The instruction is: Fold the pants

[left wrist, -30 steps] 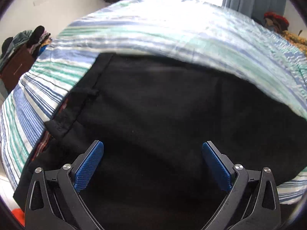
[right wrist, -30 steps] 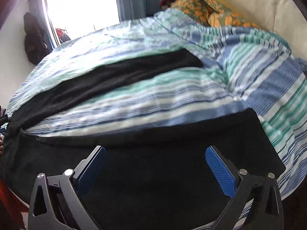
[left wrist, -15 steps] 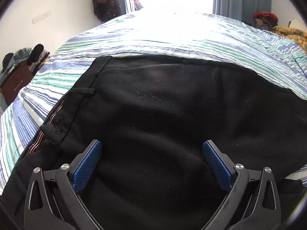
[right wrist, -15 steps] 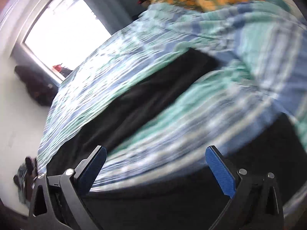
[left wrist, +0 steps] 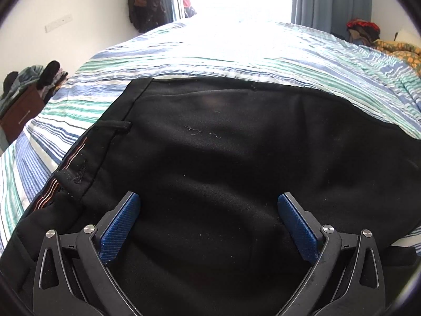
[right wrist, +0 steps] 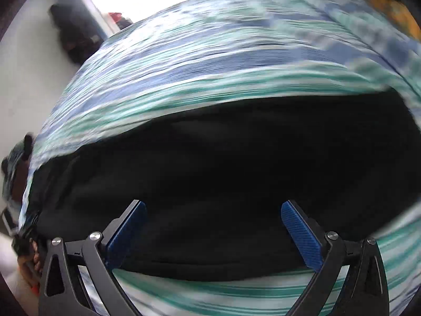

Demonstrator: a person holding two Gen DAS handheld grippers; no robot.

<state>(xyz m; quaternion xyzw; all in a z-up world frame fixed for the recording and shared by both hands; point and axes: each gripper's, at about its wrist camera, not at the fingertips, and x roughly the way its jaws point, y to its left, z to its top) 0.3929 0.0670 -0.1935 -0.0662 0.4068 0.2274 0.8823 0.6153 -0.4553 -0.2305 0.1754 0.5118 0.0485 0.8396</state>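
Observation:
Black pants (left wrist: 223, 158) lie flat on a striped bedspread (left wrist: 236, 52). The waistband with a belt loop (left wrist: 113, 126) is at the left of the left wrist view. My left gripper (left wrist: 209, 197) is open and empty, just above the seat of the pants. In the right wrist view, which is blurred, a black pant leg (right wrist: 223, 163) stretches across the bed. My right gripper (right wrist: 213, 205) is open and empty over it, near its front edge.
A dark wooden cabinet (left wrist: 19, 113) piled with clothes stands left of the bed. Dark clothing (left wrist: 147, 0) hangs by the bright window. Grey curtains (left wrist: 331, 0) and an orange patterned pillow (left wrist: 394, 50) are at the far right.
My left gripper has moved slightly forward over the pants seat. My right gripper has swung fast and dropped closer to the leg, which now fills its view. Both stay open.

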